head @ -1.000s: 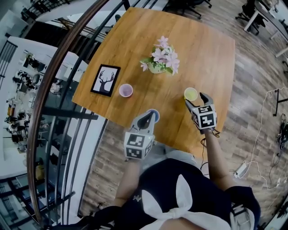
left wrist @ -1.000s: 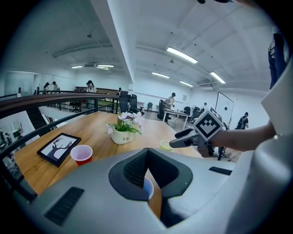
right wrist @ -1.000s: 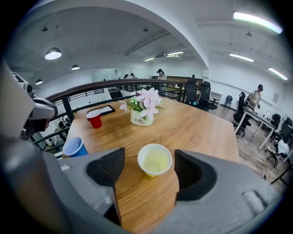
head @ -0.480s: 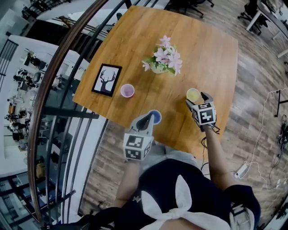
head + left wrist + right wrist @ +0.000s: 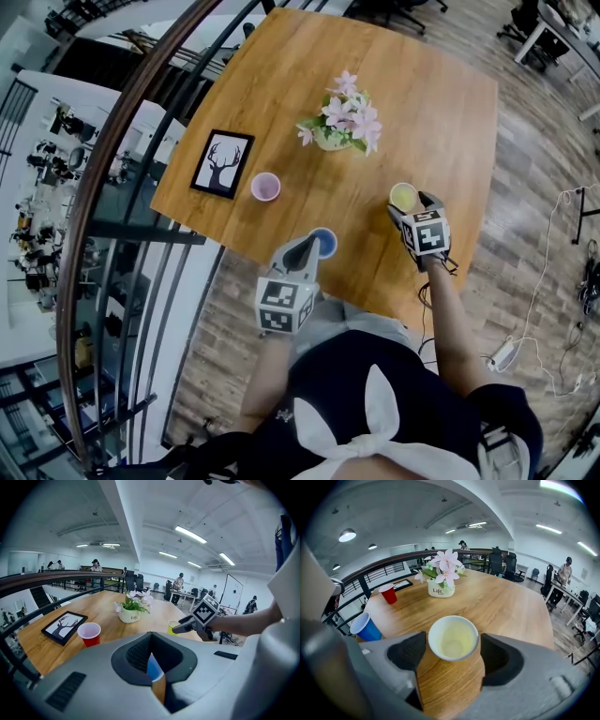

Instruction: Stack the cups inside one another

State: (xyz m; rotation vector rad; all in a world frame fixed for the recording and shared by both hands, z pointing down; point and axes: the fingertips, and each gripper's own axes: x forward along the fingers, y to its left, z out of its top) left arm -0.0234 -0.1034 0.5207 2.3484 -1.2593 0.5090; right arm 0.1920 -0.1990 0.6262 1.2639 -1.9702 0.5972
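Observation:
A yellow cup stands upright near the table's right edge. My right gripper is open around it: the cup sits between the wide-spread jaws and neither pad touches it. The blue cup stands at the near table edge, just ahead of my left gripper. That gripper looks shut and empty, with only a sliver of blue cup showing through the slit between its jaws. A red cup with a pale inside stands further left, beside the picture frame.
A white pot of pink flowers stands mid-table beyond the cups. The wooden table ends just right of the yellow cup and just behind the blue one. A black railing curves along the left side.
My right gripper has sunk and edged forward, so its jaws now flank the yellow cup. The left gripper and the other cups have stayed put.

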